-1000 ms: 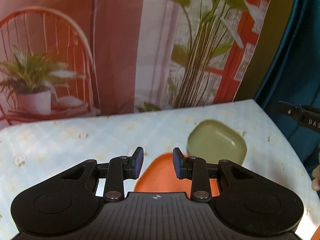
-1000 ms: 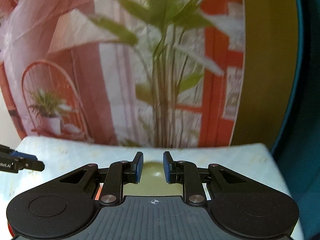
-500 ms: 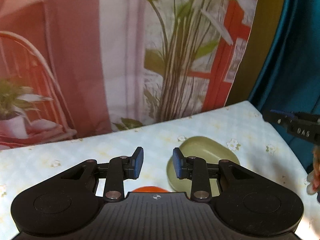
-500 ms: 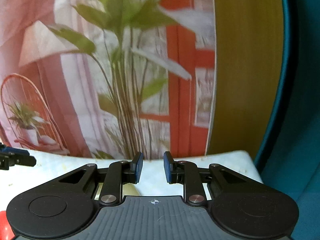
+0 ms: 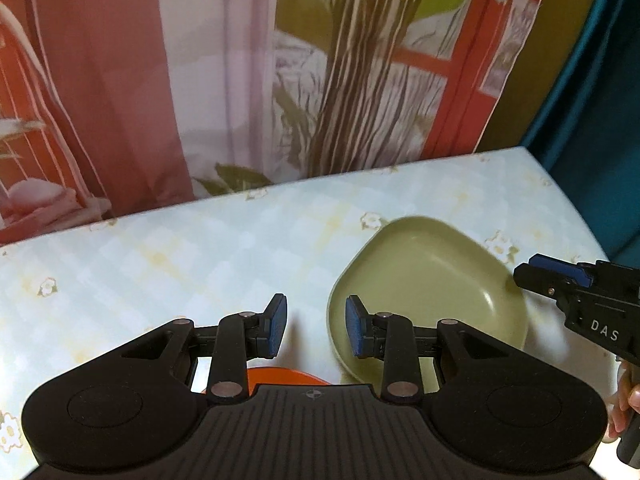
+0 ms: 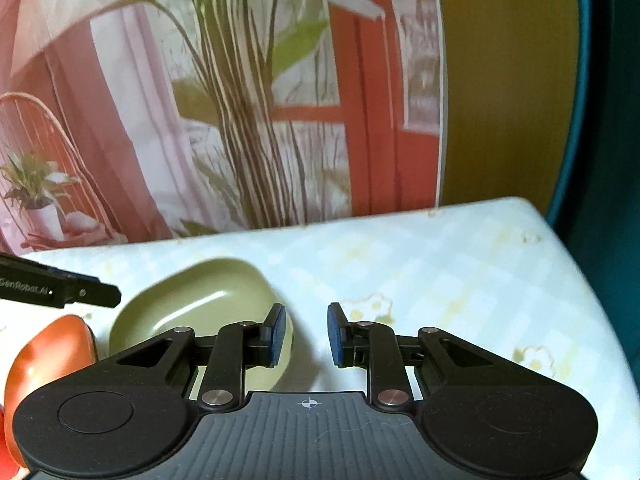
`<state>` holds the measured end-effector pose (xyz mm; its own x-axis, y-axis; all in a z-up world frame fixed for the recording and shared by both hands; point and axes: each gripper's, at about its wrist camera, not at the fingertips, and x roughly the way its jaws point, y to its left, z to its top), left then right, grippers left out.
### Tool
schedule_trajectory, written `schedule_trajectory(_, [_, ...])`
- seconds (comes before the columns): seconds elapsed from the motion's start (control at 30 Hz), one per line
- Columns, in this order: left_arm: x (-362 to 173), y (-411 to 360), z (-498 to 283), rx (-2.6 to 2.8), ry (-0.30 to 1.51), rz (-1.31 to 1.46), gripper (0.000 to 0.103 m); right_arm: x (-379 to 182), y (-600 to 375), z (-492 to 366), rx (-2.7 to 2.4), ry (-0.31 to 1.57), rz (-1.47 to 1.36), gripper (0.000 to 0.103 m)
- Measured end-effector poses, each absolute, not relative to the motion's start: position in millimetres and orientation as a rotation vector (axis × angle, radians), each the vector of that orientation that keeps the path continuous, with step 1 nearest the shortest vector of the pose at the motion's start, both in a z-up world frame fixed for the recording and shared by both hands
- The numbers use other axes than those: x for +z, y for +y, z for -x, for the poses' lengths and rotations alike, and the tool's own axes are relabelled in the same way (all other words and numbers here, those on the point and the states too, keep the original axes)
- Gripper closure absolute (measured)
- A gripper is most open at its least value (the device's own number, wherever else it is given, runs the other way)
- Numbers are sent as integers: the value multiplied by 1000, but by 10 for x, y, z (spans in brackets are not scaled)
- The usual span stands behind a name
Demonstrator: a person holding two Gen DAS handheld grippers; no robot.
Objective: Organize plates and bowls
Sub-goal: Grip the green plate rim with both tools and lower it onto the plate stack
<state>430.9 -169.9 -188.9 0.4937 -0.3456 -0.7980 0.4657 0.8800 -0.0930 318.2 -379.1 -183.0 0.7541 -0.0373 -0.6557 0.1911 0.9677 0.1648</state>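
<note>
A pale green rounded dish lies on the flowered tablecloth. An orange dish peeks out under my left gripper, which is open and holds nothing; its right finger hangs over the green dish's left rim. My right gripper comes in from the right, close to the dish's right rim. In the right wrist view the right gripper is open and holds nothing, its left finger over the edge of the green dish. The orange dish lies to the left, under the left gripper.
The table carries a light checked cloth with small flowers. A printed backdrop of plants and a red window stands right behind its far edge. A teal curtain hangs at the right. A person's fingers show at the right edge.
Both grippers have come down toward the table. The green dish now looks larger and nearer in both views. The right gripper has closed in on the dish's right rim. Neither jaw gap has changed.
</note>
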Motion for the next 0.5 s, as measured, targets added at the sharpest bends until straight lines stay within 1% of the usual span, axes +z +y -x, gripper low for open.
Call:
schedule_trajectory(0.43, [-2061, -1766, -4366, -547, 989, -151, 70, -1989, -3741, -3223, -99, 765, -276, 82])
schedule_trajectory(0.47, [-2069, -1773, -4361, -551, 990, -152, 73, -1992, -3742, -3222, -99, 765, -282, 82])
schedule_trajectory(0.5, [-2071, -1784, -4346, -553, 987, -164, 90, -1994, -3747, -3221, -98, 766, -285, 82])
